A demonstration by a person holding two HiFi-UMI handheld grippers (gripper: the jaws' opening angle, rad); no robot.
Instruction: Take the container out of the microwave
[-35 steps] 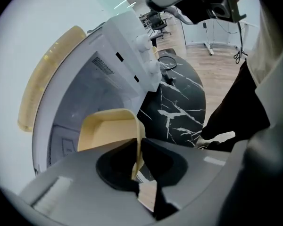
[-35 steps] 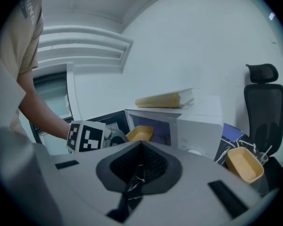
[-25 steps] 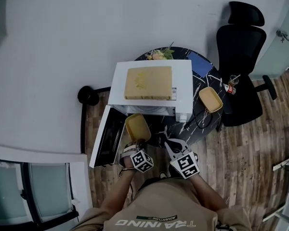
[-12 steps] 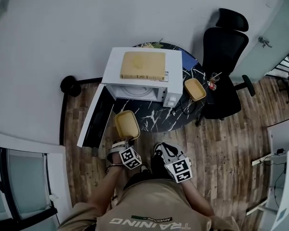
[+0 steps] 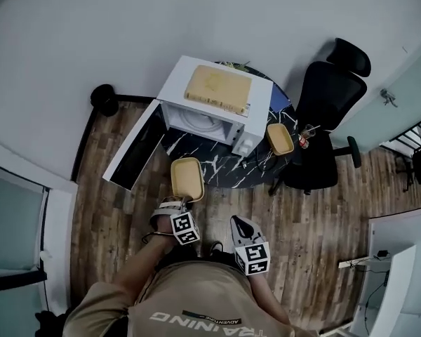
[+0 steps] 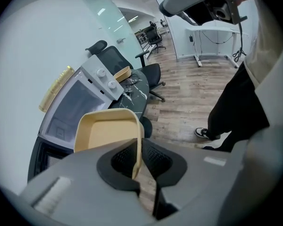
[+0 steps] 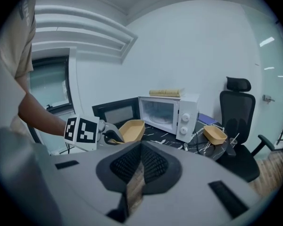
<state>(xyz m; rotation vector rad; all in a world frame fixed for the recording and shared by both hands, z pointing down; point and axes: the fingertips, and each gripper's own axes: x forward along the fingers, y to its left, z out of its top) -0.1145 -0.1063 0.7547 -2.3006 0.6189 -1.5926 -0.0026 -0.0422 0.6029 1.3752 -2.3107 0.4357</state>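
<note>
A shallow yellow container (image 5: 186, 177) hangs over the near edge of the round black marble table (image 5: 228, 166), outside the white microwave (image 5: 221, 121), whose door (image 5: 132, 148) stands wide open. My left gripper (image 5: 178, 203) is shut on the container's near rim. In the left gripper view the rim (image 6: 138, 145) runs between the jaws of my left gripper (image 6: 137, 167), with the microwave (image 6: 78, 102) behind. My right gripper (image 5: 241, 225) is held lower right, off the table, shut on nothing. The right gripper view shows the right gripper (image 7: 134, 174), the container (image 7: 131, 130) and the microwave (image 7: 167, 113).
A second yellow container (image 5: 281, 139) rests on the table's right side by a black office chair (image 5: 328, 118). A tan board (image 5: 218, 89) lies on top of the microwave. Wooden floor lies around the table, and a white wall runs behind it.
The person has backed away from the table. My left gripper has carried the yellow container farther from the microwave's opening, and my right gripper has drawn back too.
</note>
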